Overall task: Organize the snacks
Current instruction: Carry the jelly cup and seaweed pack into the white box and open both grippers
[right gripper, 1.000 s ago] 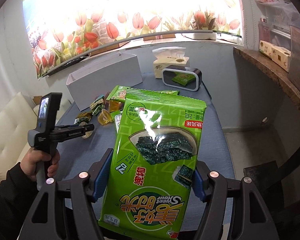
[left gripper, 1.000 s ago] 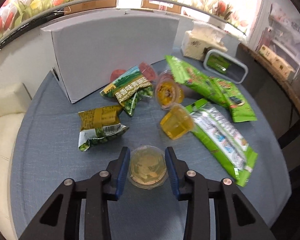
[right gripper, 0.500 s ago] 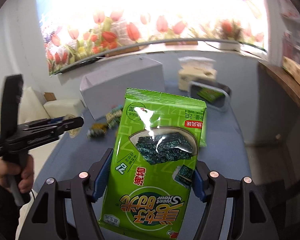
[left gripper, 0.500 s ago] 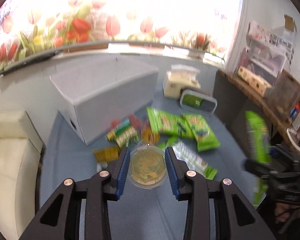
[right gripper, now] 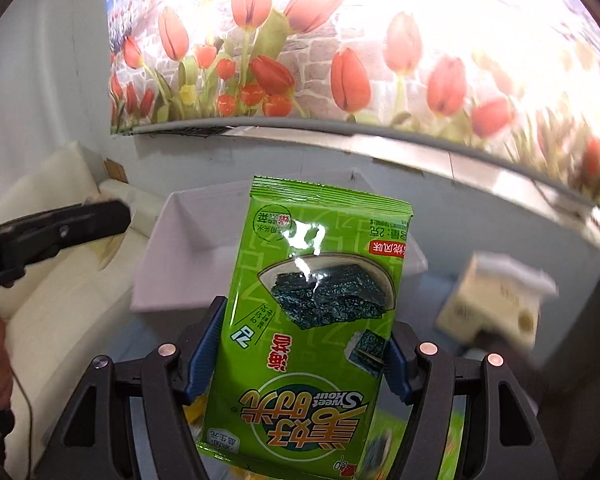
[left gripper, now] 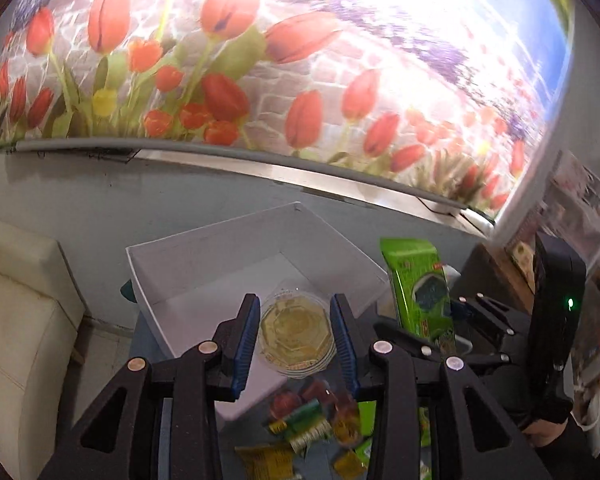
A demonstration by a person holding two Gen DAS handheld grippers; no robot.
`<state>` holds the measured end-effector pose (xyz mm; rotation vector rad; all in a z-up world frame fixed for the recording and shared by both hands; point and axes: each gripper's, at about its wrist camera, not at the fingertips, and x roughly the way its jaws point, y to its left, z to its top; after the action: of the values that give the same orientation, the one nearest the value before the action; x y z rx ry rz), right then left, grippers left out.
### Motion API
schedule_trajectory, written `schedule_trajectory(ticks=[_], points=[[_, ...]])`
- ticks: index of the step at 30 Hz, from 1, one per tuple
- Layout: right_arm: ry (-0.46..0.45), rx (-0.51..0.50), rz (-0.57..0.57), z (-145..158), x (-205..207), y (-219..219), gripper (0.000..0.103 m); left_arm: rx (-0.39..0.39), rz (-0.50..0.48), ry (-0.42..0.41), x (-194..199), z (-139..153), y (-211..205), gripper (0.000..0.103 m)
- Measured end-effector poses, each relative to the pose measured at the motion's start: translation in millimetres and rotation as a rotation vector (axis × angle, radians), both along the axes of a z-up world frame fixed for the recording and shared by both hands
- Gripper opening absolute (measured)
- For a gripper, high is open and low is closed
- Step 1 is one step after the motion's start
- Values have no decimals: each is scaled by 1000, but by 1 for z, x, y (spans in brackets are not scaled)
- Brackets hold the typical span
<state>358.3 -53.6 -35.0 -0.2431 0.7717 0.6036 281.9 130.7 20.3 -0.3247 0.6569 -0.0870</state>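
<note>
While a jelly cup (left gripper: pixel 297 334) is clamped by the left hand-held gripper (left gripper: pixel 297 340) above the white box (left gripper: pixel 204 264), a seaweed packet (right gripper: pixel 308 320) is gripped by the right hand-held gripper (right gripper: pixel 296 356).

The seaweed packet (right gripper: pixel 312 320) hid much of the white box (right gripper: pixel 188 248) behind it, and its bottom corner ran off the lower edge of the right wrist view. The tissue box (right gripper: pixel 496 304) (at the right) was smeared by blur. The loose snacks (left gripper: pixel 312 428) were blurred, partly behind the left gripper (left gripper: pixel 296 338).
</note>
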Motion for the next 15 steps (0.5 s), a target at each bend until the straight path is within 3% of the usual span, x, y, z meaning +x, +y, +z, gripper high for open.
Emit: schedule_trajectory(ticks=[8, 11, 13, 15], points=[[35, -68, -12, -21, 90, 45, 73, -44, 14, 70, 48, -27, 29, 41], [69, -77, -12, -33, 104, 53, 74, -55, 5, 80, 57, -35, 32, 41], [83, -92, -12, -41, 110, 58, 79, -52, 11, 87, 61, -43, 33, 41], [102, -103, -17, -48, 115, 59, 93, -52, 9, 94, 62, -50, 34, 42]])
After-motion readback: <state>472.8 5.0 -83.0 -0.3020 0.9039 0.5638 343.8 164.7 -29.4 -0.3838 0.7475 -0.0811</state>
